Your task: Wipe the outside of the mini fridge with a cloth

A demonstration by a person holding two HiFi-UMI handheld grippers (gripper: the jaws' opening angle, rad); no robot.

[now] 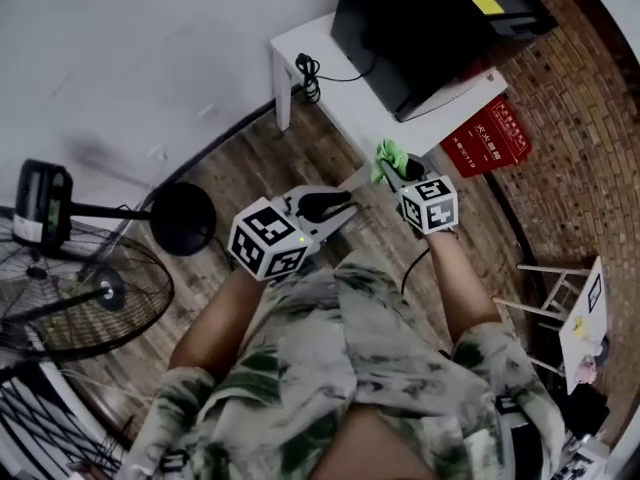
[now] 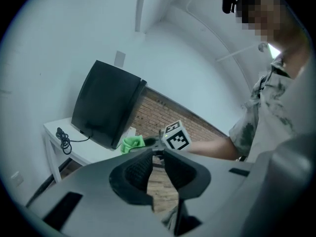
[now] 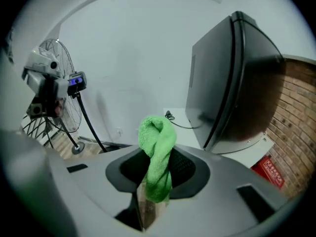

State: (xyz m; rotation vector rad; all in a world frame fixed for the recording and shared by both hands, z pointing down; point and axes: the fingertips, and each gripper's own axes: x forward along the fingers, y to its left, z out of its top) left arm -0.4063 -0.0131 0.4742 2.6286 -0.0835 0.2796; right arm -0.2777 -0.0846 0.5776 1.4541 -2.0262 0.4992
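- While the green cloth (image 3: 157,154) is already clamped, bunched and standing up, between the fingers (image 3: 183,168) of the right gripper (image 1: 398,175), we see it touching nothing else. It hangs in the air near the front edge of the bench, apart from the fridge.
- The black mini fridge (image 1: 425,23) stands on the white bench (image 1: 300,40) against the pale wall, its door shut as far as we can tell. From the right gripper view, its side and door seam rise ahead of the cloth and to the right.
- We judge the task to be at its very start: the cloth is in hand, but no face of the fridge is under it. Nothing on the dark shell tells us that any part has been wiped, so the top, the sides and the door all seem left to do.
- The left gripper (image 1: 345,201) is just beside the right one and points the same way. Its fingers (image 2: 134,174) stand a little apart, with only floor showing in the narrow gap, so we take it to be carrying nothing.
- We think the next move calls for bringing the cloth forward until it presses flat on one face.
- A black cord (image 1: 308,71) lies coiled on the bench to the left of the fridge.
- A red box (image 1: 487,140) sits low beside the bench, and a standing fan (image 1: 85,288) is well apart at the left on the wooden floor.
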